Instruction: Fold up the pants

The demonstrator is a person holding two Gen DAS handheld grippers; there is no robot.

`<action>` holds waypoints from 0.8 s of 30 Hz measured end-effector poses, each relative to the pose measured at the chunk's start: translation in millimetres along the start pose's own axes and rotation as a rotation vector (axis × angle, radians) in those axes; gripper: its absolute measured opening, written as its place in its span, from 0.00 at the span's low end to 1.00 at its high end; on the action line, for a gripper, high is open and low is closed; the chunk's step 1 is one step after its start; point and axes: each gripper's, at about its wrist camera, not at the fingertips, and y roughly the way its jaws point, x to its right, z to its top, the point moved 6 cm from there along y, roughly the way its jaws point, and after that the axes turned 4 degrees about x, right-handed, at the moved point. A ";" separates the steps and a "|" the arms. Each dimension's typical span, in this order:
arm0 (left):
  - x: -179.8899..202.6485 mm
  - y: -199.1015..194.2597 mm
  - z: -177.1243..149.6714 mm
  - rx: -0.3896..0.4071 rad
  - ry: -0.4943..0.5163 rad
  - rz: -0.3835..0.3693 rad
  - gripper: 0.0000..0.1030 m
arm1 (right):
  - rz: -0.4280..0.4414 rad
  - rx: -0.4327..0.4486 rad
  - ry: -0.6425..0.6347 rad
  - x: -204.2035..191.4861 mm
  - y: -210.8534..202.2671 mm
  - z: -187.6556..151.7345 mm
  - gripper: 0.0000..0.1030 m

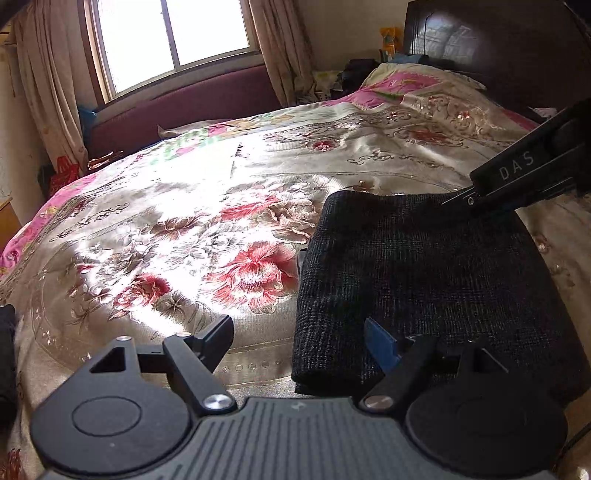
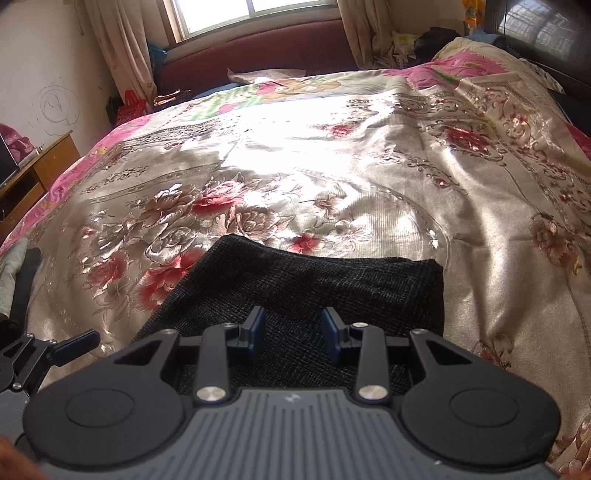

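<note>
- The left gripper is spread wide and grasps nothing; its right finger lies over the near left edge of the pants, its left finger over the bedspread.
- The right gripper is released, fingers parted a little, empty, hovering over the near part of the pants.
- The pants, dark and folded into a compact rectangle, lie flat on the near side of the floral bedspread.
- Farther off are a maroon padded bench and a curtained window.

Left gripper low, fingers spread wide apart; right gripper level, fingers parted with a narrower gap.
</note>
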 end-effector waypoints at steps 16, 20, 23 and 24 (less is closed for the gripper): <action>-7.3 -13.0 10.8 0.024 0.002 -0.015 0.95 | -0.017 0.005 0.040 27.8 -0.5 -9.7 0.34; -2.0 -12.0 40.8 0.091 0.015 -0.029 0.95 | -0.010 0.016 0.035 28.6 8.9 0.1 0.34; 4.1 7.6 54.7 0.095 0.038 -0.031 0.95 | -0.006 0.028 -0.009 20.4 18.6 8.0 0.34; 5.2 16.3 56.3 0.087 0.040 -0.032 0.95 | 0.002 0.027 -0.015 18.0 23.2 10.9 0.34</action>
